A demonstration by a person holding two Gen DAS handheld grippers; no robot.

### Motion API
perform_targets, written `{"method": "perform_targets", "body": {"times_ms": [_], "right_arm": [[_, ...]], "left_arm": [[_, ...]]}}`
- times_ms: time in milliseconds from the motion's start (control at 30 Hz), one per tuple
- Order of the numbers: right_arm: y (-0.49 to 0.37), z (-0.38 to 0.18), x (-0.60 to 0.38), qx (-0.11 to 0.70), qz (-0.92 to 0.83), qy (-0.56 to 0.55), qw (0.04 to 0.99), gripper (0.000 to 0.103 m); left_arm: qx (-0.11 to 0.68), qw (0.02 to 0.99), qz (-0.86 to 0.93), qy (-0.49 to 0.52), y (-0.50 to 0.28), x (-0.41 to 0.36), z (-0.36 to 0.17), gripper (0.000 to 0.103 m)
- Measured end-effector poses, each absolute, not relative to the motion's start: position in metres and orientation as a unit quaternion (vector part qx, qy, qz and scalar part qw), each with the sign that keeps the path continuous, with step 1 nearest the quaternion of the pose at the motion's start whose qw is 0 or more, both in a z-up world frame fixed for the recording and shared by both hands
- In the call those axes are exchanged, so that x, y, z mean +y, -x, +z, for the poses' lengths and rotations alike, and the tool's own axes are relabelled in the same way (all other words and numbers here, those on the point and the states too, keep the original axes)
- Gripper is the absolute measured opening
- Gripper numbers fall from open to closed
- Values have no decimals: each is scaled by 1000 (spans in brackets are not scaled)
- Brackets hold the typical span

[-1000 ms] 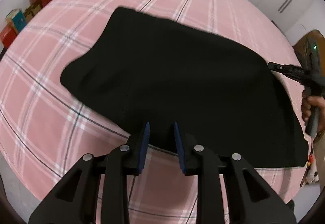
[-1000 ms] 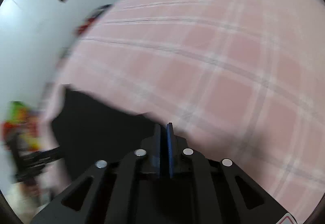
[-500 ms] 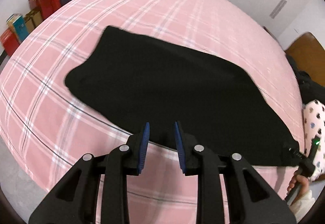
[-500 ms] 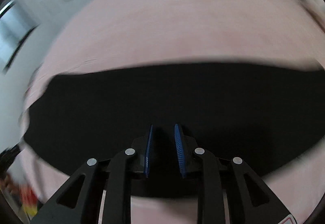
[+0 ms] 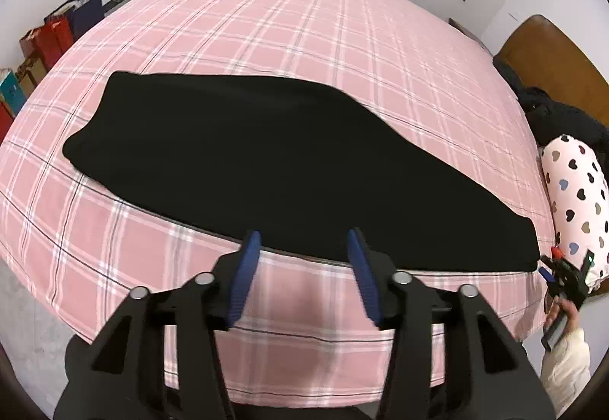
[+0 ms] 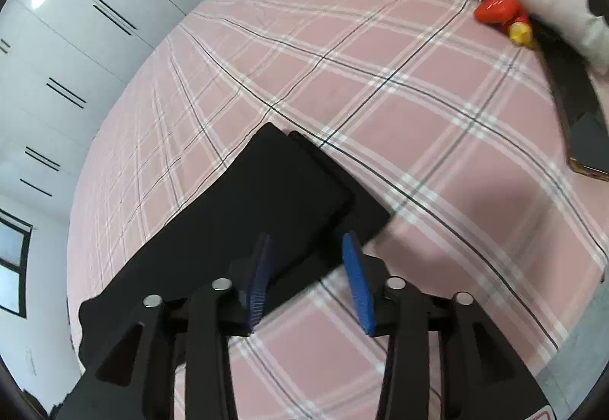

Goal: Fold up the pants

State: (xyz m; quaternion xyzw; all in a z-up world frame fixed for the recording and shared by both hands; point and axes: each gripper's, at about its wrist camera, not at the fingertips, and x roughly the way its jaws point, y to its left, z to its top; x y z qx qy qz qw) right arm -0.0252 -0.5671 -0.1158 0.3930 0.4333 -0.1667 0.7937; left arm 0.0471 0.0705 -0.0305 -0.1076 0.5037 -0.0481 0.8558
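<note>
The bed [image 5: 342, 39] carries the black pants [image 5: 266, 161], lying flat. The left tool [image 5: 304, 260] gapes wide and empty at their near edge. The right tool [image 6: 306, 267], wide too, hovers over one end. Only its view shows a red toy [image 6: 502, 14].

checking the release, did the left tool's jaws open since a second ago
Yes. The left tool now has its blue jaws spread wide over the near edge of the black folded pants on the pink plaid bedsheet; earlier they were narrow.
</note>
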Motion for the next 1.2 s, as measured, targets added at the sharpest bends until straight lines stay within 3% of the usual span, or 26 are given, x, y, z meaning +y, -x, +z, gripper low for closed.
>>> {"method": "perform_targets", "body": {"times_ms": [167,200,233,400,600,700,833,967,1000,1033,1067,1200], "right_arm": [[13,-134,-570,445,-176,-404,780,46],[13,-135,-568,436,-167,-403,787,33],[12,-134,-566,432,-156,-403,791,6],[30,-96,-565,371,-136,-398,828,4],[39,-148,-569,430,-147,-406,792,4],[50,-151,-573,401,-137,-454,784,8],[43,-137,-576,401,-137,-440,792,30],[23,-135,-584,407,-125,-433,795,43],[15,-135,-584,414,-112,-421,799,41],[6,-134,-582,425,-89,-402,806,20],[0,-131,-581,437,-82,-382,810,8],[4,-94,-582,403,-96,-319,853,8]], "left_arm": [[499,861,-47,85,-47,57,-20,49],[498,862,-44,82,-47,56,-17,49],[497,863,-42,82,-49,58,-16,50],[496,865,-38,72,-47,51,-4,50],[502,862,-44,63,-44,37,-7,50],[507,859,-50,56,-42,29,-11,50],[509,857,-66,45,-39,17,-13,50],[518,851,-78,42,-40,4,-20,53],[520,850,-81,39,-40,-1,-21,56],[519,850,-82,35,-40,-4,-22,57],[519,850,-84,30,-40,-8,-22,57],[516,852,-88,14,-42,-19,-22,57]]}}
